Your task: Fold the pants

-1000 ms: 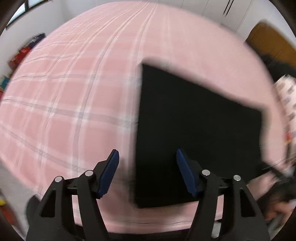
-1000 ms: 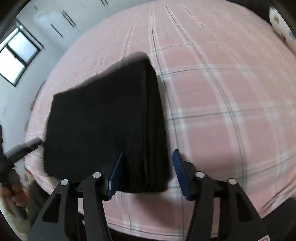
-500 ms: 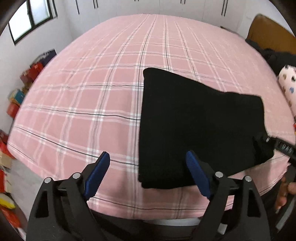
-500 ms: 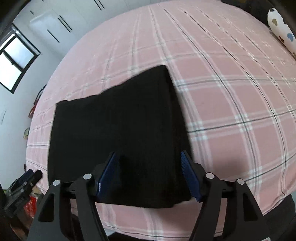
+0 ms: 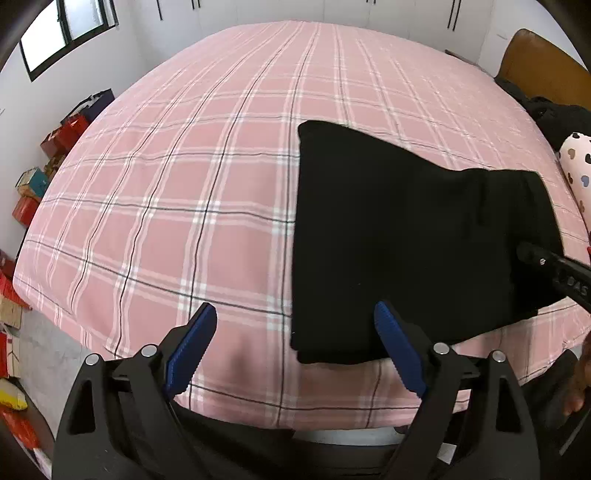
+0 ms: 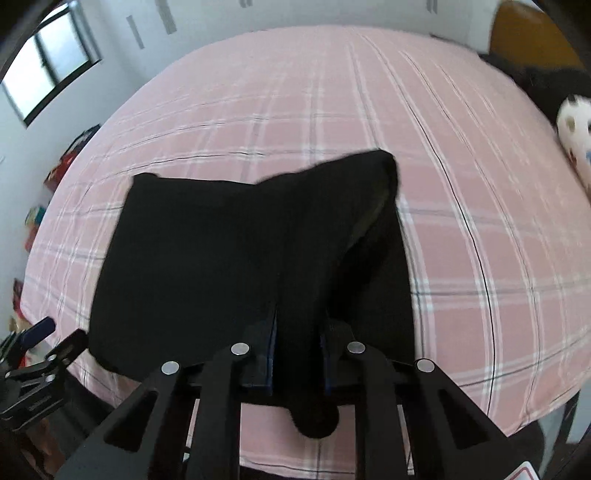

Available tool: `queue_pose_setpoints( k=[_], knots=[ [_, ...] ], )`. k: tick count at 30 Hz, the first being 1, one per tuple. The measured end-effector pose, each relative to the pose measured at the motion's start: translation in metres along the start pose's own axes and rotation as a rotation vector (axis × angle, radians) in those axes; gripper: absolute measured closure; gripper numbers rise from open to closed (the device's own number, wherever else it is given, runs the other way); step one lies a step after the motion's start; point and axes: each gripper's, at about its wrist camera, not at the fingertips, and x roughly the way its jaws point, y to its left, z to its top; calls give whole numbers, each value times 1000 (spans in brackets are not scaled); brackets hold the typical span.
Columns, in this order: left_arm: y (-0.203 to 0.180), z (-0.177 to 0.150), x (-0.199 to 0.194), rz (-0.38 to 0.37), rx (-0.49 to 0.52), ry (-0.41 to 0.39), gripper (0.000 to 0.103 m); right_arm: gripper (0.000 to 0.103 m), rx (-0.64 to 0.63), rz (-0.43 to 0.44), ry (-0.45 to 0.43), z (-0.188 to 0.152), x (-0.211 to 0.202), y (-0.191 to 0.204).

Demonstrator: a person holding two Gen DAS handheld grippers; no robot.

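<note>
Right gripper jaws clamp pants; left gripper wide, empty; pillow beside.

Pants: solid black, no pattern visible, near the bed's front edge.
Bed cover: pink plaid, crossed with white bands and thin black lines.
Left gripper: black frame, silver rivets, ribbed blue finger pads.
Right gripper: black frame, silver rivets; slivers of blue pad show at the black cloth.
Pillow at the bed's right edge: white with dark and tan hearts.
Headboard: brown-orange.
Boxes along the left wall: mostly red, one teal.
Walls and cupboards: white, black handles.
</note>
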Motion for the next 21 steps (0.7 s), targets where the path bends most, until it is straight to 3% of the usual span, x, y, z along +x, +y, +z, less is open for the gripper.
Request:
queue_pose_setpoints(
  k=[2,4,7,9,12,14,16,18,19,21],
  knots=[
    [3,-2,0,1,-7,4,18,80,-3,-17,45,2,16,3],
    [7,-4,0,-2,-13,8,18,83,34,-28,57,3,25,-3],
    [17,-8,-2,9,-22,5,18,86,102,47,48,13,13,1],
    [26,-10,-4,14,-36,5,17,86,70,137,18,25,-6,28],
    [44,-13,-10,32,-81,-7,17,86,-97,303,-53,47,-45,109],
    [56,-14,-17,52,-104,-15,17,87,-186,372,-90,56,-61,148],
    [66,-15,-23,69,-112,-14,17,87,-223,399,-118,63,-72,162],
    [73,-15,-30,89,-115,-19,17,88,-249,368,-166,68,-84,153],
    [75,-15,-33,94,-116,-24,16,88,-263,288,-206,69,-91,134],
    [75,-13,-37,94,-123,-32,14,88,-233,170,-208,66,-87,85]
  ],
)
